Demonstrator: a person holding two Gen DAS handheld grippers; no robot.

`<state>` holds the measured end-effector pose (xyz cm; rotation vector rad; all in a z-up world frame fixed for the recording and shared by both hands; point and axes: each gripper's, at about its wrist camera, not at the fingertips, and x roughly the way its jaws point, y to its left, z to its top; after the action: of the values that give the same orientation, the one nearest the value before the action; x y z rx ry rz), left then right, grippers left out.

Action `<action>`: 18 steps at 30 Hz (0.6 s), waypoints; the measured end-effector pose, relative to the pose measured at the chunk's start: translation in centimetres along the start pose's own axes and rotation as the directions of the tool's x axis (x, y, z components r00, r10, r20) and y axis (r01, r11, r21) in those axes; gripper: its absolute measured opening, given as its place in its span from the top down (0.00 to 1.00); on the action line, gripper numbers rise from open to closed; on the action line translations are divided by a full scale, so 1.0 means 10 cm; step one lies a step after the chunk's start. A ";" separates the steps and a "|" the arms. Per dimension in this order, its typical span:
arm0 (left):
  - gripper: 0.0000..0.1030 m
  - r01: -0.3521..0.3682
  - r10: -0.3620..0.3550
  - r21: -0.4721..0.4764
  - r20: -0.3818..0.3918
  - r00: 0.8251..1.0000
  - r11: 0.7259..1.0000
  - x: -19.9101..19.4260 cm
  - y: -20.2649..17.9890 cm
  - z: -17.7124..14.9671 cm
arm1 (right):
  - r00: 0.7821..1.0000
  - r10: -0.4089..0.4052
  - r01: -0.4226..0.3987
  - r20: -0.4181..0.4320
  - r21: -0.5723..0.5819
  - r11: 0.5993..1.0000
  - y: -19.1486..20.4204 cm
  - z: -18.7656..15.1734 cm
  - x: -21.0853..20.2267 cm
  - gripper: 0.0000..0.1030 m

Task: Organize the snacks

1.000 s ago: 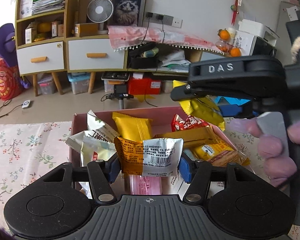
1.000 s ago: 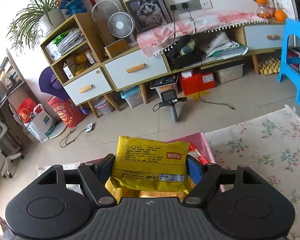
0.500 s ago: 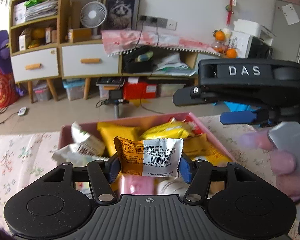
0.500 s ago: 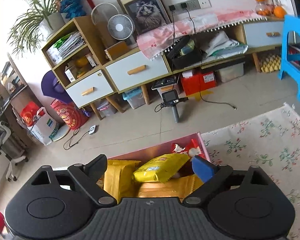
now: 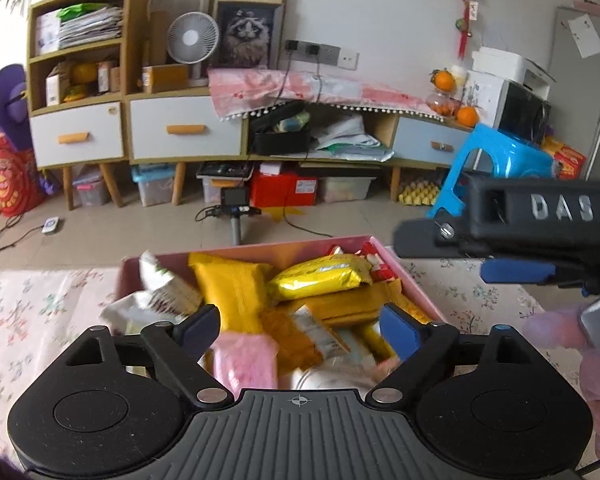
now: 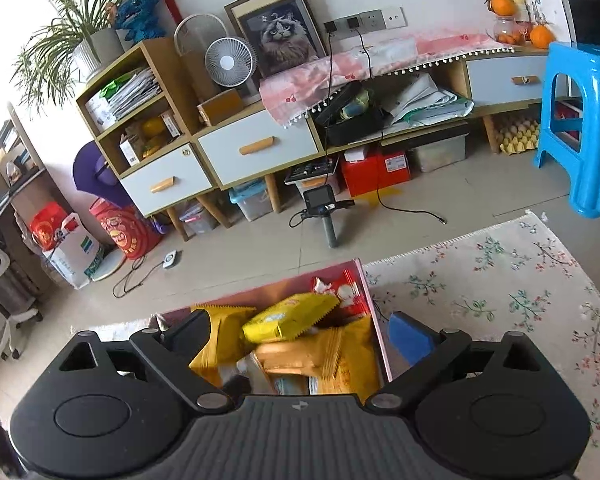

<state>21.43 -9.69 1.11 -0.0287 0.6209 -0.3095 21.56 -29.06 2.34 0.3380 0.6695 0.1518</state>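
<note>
below, both tongs point(image 5: 300, 330) point(image 6: 300, 334) gape empty, the left widening, over the snack-filled pink box point(image 5: 414, 286).

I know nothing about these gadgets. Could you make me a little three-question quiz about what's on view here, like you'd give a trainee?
1. True or false: the left gripper is clamped on a snack packet.
2. What lies on top of the pile in the pink box?
A. a bright yellow packet
B. a green bottle
C. a blue cup
3. Fill in: the box sits on a cloth with a ______ pattern.

Key
1. False: its jaws are opening and nothing is gripped between them; the snacks lie below in the box.
2. A, the bright yellow packet, also seen past the right gripper, whose jaws stand apart and empty.
3. Floral: the floral cloth.
</note>
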 end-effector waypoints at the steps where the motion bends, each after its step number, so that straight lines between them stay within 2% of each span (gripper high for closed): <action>1: 0.13 -0.006 0.006 -0.006 -0.004 1.000 1.000 -0.04 0.03 -0.01 | 1.000 -0.002 0.002 -0.003 -0.003 1.000 0.01 -0.03 -0.02 0.14; 8: 0.09 -0.049 0.048 -0.029 -0.020 0.999 0.998 -0.45 0.19 -0.12 | 1.000 -0.008 0.008 -0.021 -0.011 1.000 0.12 -0.21 -0.24 0.14; 18: 0.04 -0.110 0.105 -0.097 -0.056 0.993 0.989 -0.99 0.38 -0.40 | 1.000 -0.012 0.011 -0.011 -0.092 0.996 0.32 -0.60 -0.70 0.11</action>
<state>12.58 -2.90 3.03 -0.0834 0.6857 -0.1746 12.28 -26.28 3.16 0.2445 0.6732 0.1729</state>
